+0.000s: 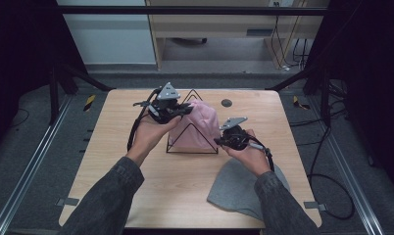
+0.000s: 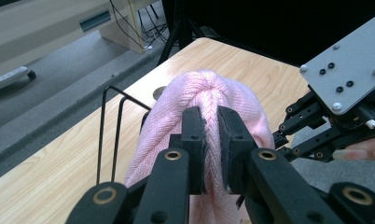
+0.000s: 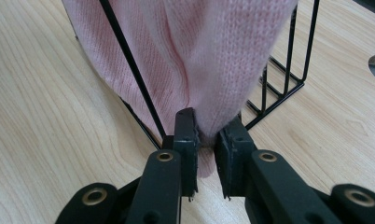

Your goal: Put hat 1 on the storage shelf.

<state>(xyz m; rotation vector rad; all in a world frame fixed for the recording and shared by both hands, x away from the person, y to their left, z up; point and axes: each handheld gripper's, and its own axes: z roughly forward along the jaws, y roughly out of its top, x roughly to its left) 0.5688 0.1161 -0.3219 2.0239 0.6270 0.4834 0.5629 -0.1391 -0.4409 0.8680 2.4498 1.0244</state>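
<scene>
A pink knit beanie (image 1: 205, 125) hangs over a black wire rack (image 1: 192, 152) shaped like a triangle, in the middle of the wooden table (image 1: 116, 147). My left gripper (image 1: 185, 110) comes in from the left and is shut on the gathered crown of the pink beanie (image 2: 176, 112), with knit fabric pinched between its pads (image 2: 211, 114). My right gripper (image 1: 218, 142) is low at the rack's right front corner. It is shut on the hanging lower edge of the pink beanie (image 3: 199, 56), where the fabric bunches between the pads (image 3: 206, 123) beside a slanted rack wire (image 3: 129, 65).
A grey beanie (image 1: 234, 188) lies flat on the table's near right part, partly under the right forearm. A small round hole (image 1: 226, 103) sits in the tabletop behind the rack. Dark frame posts and cables stand around the table.
</scene>
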